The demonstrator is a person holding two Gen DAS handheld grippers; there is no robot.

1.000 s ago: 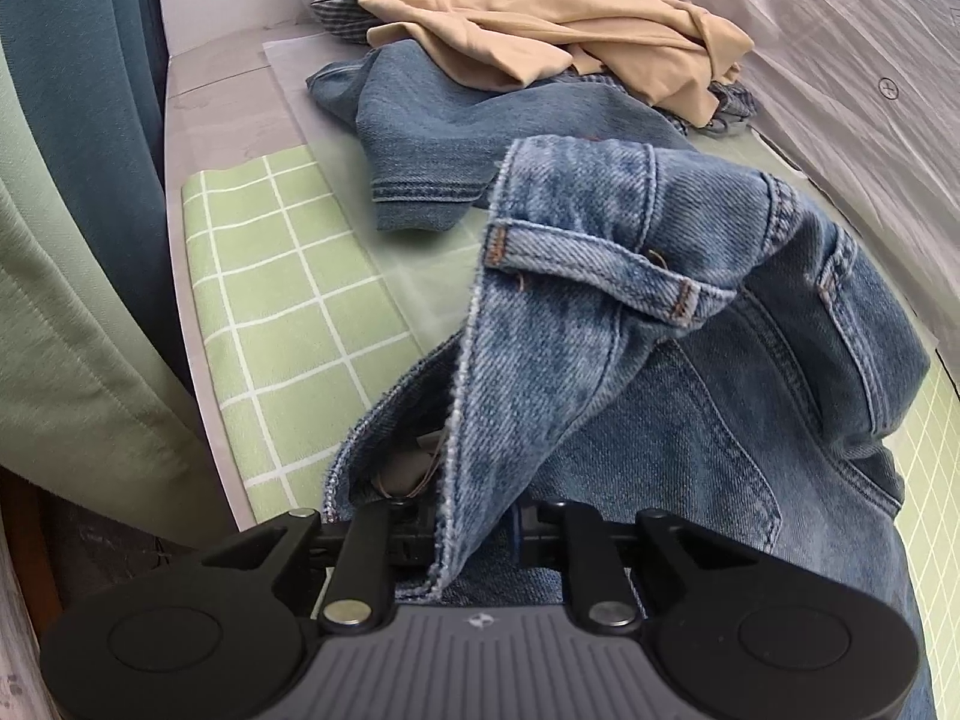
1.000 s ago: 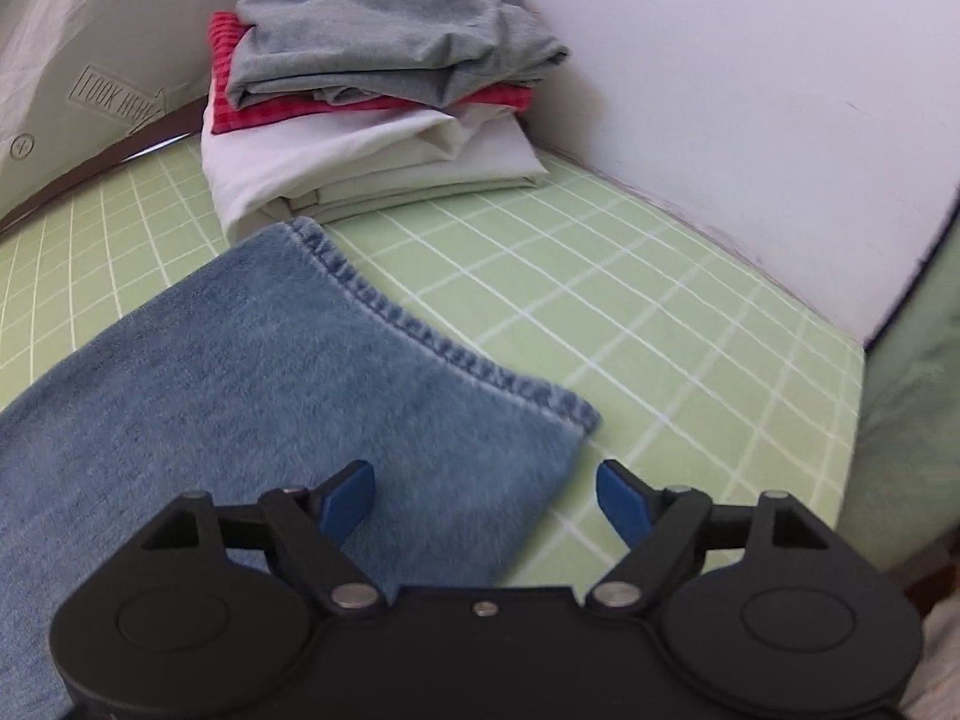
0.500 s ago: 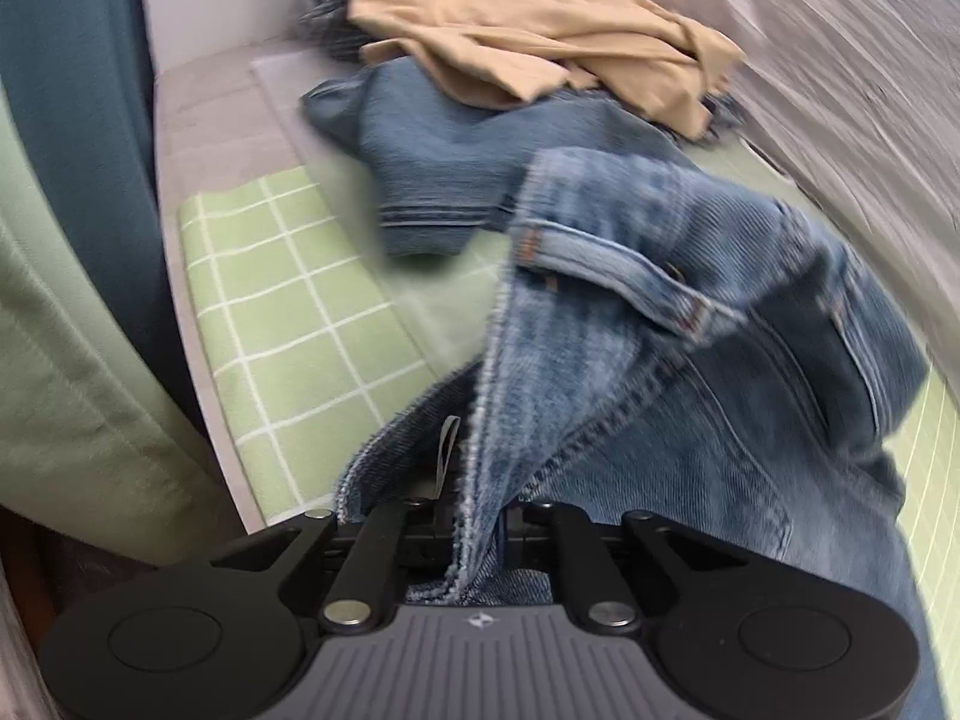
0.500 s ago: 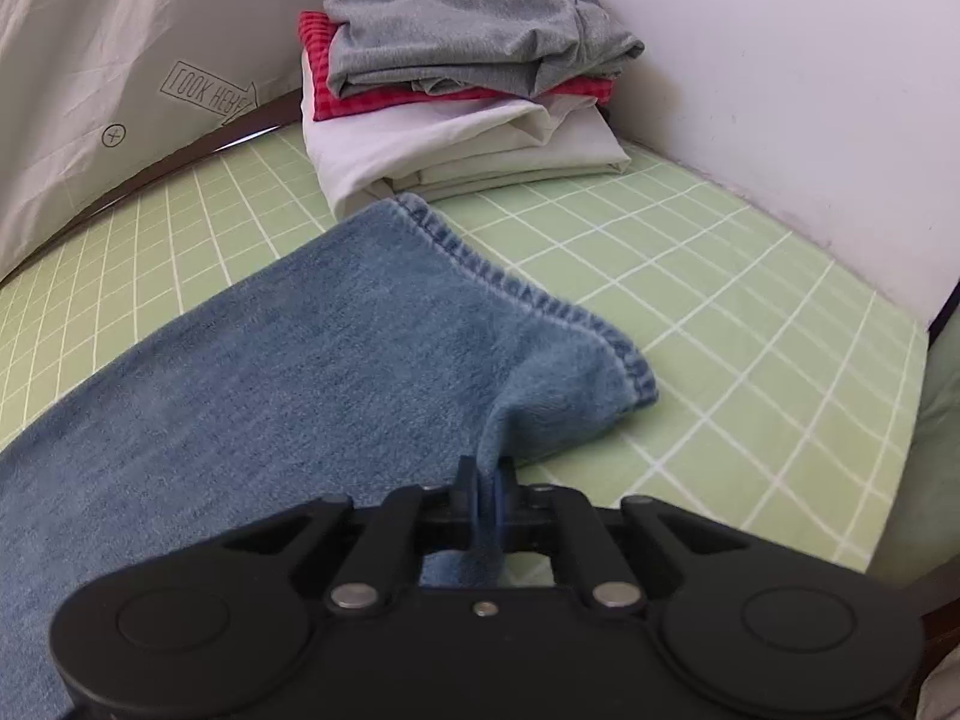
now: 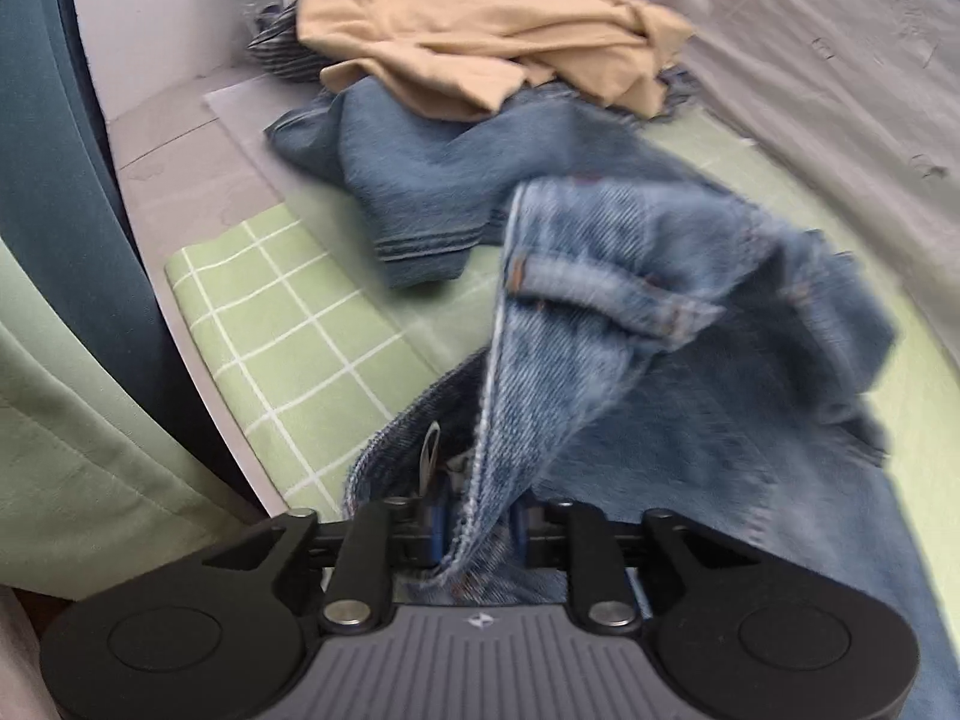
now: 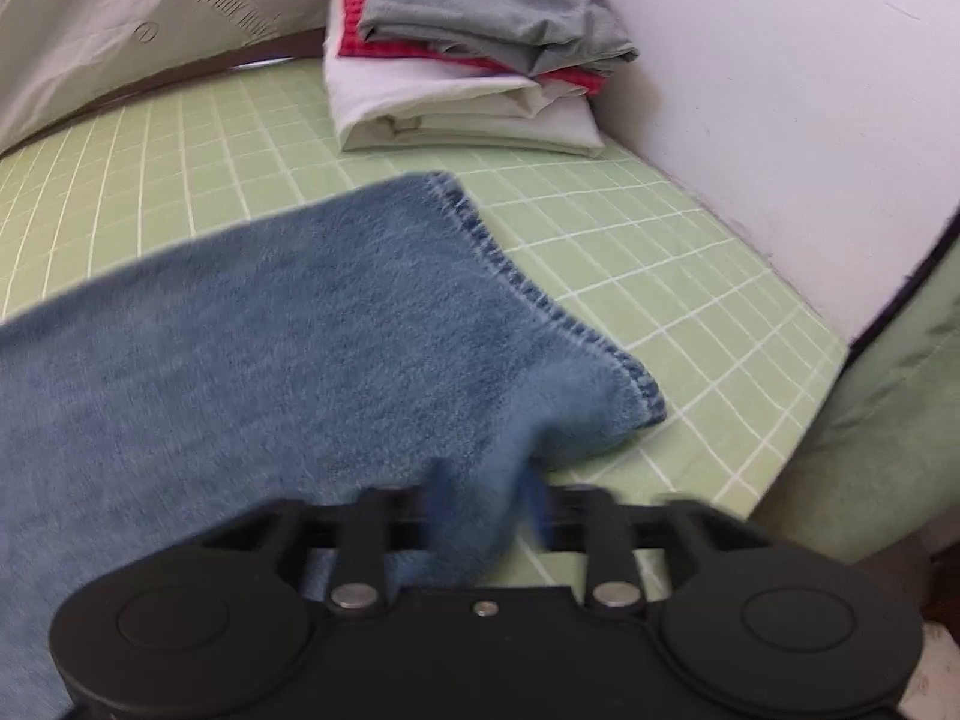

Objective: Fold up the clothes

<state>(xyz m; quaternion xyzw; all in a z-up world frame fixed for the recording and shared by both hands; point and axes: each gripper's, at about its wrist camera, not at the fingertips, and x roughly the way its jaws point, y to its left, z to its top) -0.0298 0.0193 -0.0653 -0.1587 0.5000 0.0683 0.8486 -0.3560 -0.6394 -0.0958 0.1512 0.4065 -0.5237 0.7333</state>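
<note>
Both views are motion-blurred, worst on the denim close to the cameras. In the left wrist view the fingertips of the left gripper (image 5: 477,531) are mostly buried in fabric; only slivers of blue pad show on either side of the waistband edge. In the right wrist view the pads of the right gripper (image 6: 486,504) are smeared blue streaks, and the gripper body cuts off the fabric below them.

The jeans (image 5: 690,372) fill the lower right of the left view, waistband and belt loop raised and bunched, one edge of the waist running down between the left jaws. Those jaws are opening with the denim between them; whether the pads press on it cannot be told. The jeans' leg end (image 6: 336,324) lies across the left and centre of the right view, hem toward the upper right; a fold near the hem corner drops between the right jaws, which are opening too, with contact there unclear.

Both grippers point steeply down at the green grid mat (image 5: 282,324).

A second denim piece (image 5: 420,192) and a tan garment (image 5: 480,30) sit at the top centre of the left view. A folded stack (image 6: 474,54) sits at the top centre of the right view, apart from the hem.
</note>
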